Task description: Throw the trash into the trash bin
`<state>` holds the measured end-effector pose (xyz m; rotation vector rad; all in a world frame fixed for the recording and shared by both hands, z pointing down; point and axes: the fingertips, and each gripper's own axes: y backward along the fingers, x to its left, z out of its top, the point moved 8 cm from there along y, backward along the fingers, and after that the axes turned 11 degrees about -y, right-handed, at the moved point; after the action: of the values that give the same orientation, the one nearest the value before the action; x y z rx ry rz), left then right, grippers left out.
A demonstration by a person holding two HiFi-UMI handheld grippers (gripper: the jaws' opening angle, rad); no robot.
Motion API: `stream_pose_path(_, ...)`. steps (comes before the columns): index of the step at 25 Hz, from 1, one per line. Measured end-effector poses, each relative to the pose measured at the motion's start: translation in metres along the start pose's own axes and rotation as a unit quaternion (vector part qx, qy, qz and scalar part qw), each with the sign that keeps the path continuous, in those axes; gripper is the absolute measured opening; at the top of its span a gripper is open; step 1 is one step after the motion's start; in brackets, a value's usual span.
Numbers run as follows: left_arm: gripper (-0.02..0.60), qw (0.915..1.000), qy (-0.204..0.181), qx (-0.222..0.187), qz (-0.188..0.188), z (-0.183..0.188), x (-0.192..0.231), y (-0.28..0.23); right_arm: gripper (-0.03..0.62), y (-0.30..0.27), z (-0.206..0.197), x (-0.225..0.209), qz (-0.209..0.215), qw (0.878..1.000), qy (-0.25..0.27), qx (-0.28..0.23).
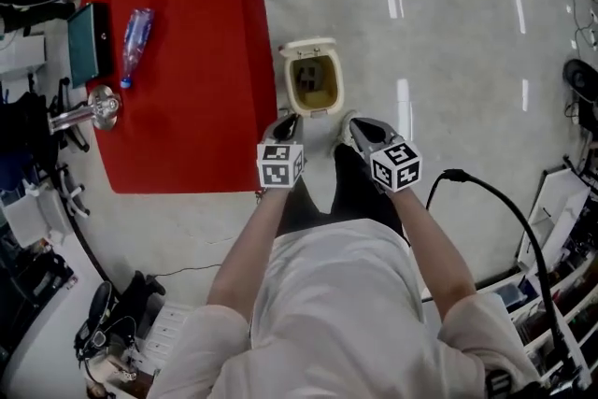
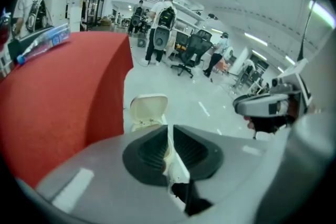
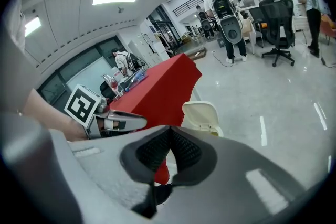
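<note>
You're standing at the corner of the red table (image 1: 187,33), and the bin (image 1: 291,81) is sitting on the floor right by that corner, lid tipped back, mouth facing up at you. The bottle (image 1: 136,40) is lying on the table's far left side, well apart from the bin, so by my read the fetch is what's coming. You're holding the left gripper (image 1: 288,122) just short of the bin, jaws nearly together with only a thin slit showing and nothing in them. The right gripper (image 1: 361,128) is hovering beside it, pads meeting on nothing. You're wanting jaws spread wide before reaching, taking the bottle across its middle since it's round and likely to roll, then bringing it squarely over the opening before letting go. People and office chairs are showing well off across the hall, no bother. The black cable (image 1: 495,201) is looping on the floor at your right, off the route. The teal case (image 1: 86,42) is lying just beside the bottle, and the metal fixture (image 1: 93,107) is sitting near its cap end, so those two are crowding your approach
</note>
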<state>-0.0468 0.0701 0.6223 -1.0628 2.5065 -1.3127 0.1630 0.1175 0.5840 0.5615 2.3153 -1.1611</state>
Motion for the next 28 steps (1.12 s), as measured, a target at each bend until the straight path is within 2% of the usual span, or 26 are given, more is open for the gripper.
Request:
stream_pose_path(7,0.006,0.9988,-0.041,-0.023,0.012,0.017,-0.003,0.059,0.002,0.030,0.017,0.037,0.006,1.000,0.025,-0.012)
stream_pose_path(14,0.006,0.9949,-0.089,-0.047,-0.010,0.039,-0.008,0.098,0.002,0.044,0.031,0.072,0.019,0.998,0.050,-0.025)
stream_pose_path(21,0.006,0.9913,-0.110,-0.058,-0.044,0.049,-0.012,0.124,0.002,0.057,0.036,0.086,0.017,0.997,0.062,-0.033)
stream_pose_path(28,0.006,0.9898,-0.114,-0.064,-0.058,0.046,-0.009,0.142,0.002,0.063,0.037,0.097,0.011,0.997,0.067,-0.042)
